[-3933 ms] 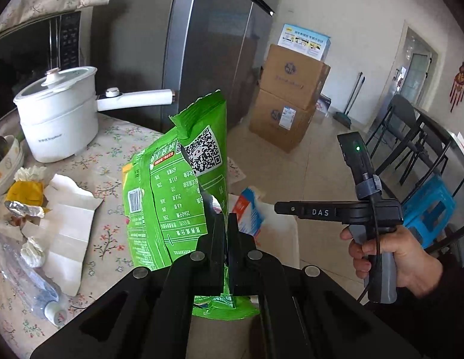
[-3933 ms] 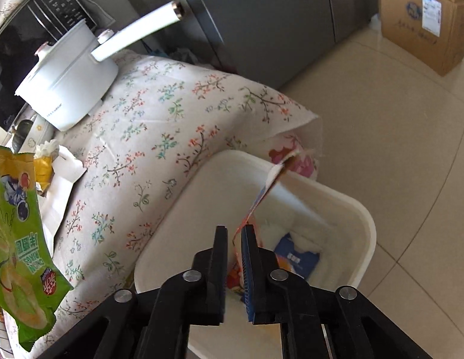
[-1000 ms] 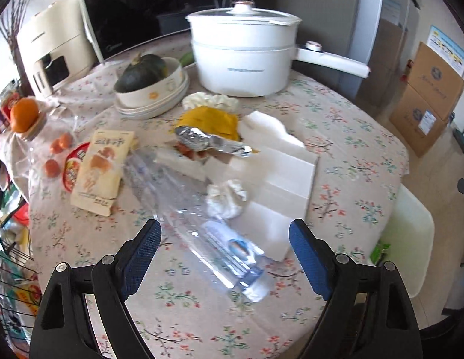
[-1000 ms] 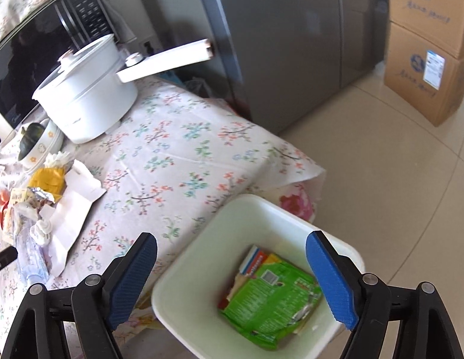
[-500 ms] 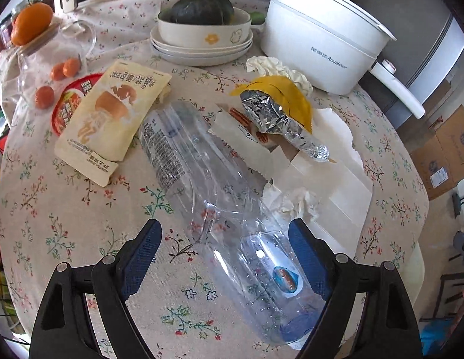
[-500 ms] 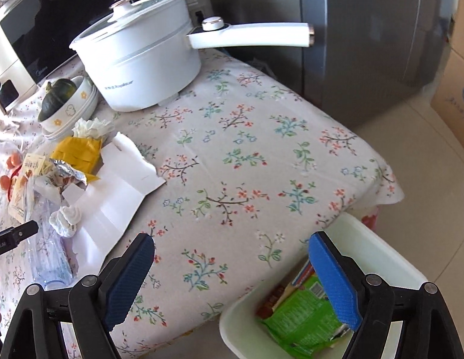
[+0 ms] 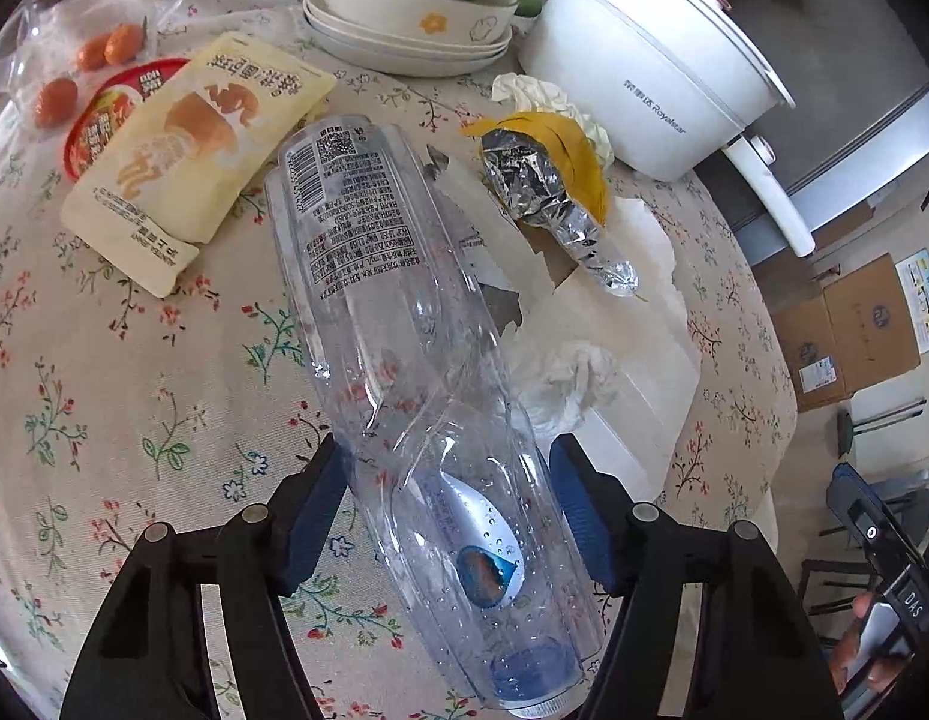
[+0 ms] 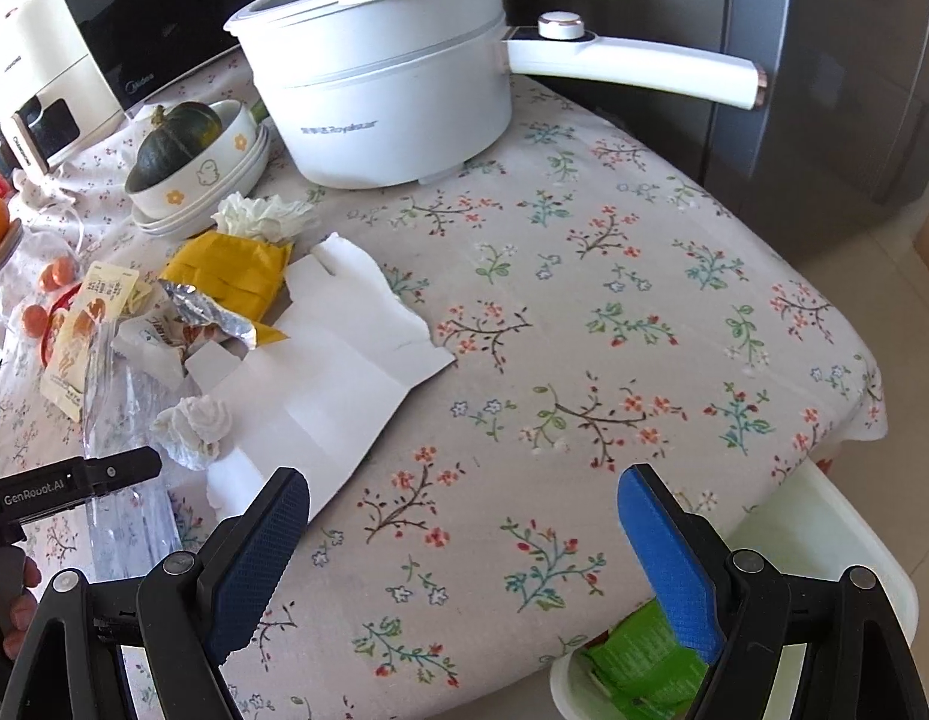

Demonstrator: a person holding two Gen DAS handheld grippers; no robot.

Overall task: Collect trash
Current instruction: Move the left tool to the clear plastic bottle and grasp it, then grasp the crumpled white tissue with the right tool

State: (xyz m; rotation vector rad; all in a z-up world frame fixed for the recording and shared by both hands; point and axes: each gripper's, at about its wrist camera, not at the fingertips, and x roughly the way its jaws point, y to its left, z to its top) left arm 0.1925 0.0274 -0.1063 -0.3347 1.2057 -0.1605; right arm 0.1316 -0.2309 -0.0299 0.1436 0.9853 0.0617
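Floral tablecloth [image 7: 134, 420] covers the round table under my left tongs [image 7: 446, 504], and on it lies the litter that I must collect. Through the left wrist camera I see the big clear crushed plastic bottle [image 7: 404, 330] lying on its side, its blue cap end toward me and between my two blue pads. The jaws have just been closing around it; the pads stand close at both sides, but I cannot say that they press the plastic already, so I call them open. Beside the bottle are a crumpled white tissue [image 7: 569, 378], a torn white paper sheet [image 7: 632, 360], a twisted silver foil wrapper [image 7: 548, 204] and a pale yellow snack pouch [image 7: 188, 150]. Behind stands a white electric pot [image 7: 656, 90].

From the right wrist camera, the same cloth [image 8: 614, 330] fills the middle. My right tongs [image 8: 464, 528] hang wide open and hold nothing, above bare cloth near the table edge. The white plastic bin [image 8: 836, 546] stands below this edge, with a green snack bag [image 8: 638, 660] inside.

I judge the step is the pickup of the bottle. Next I should finish the closing gently, because thin plastic can buckle and slip, then lift it and carry it over to the bin.
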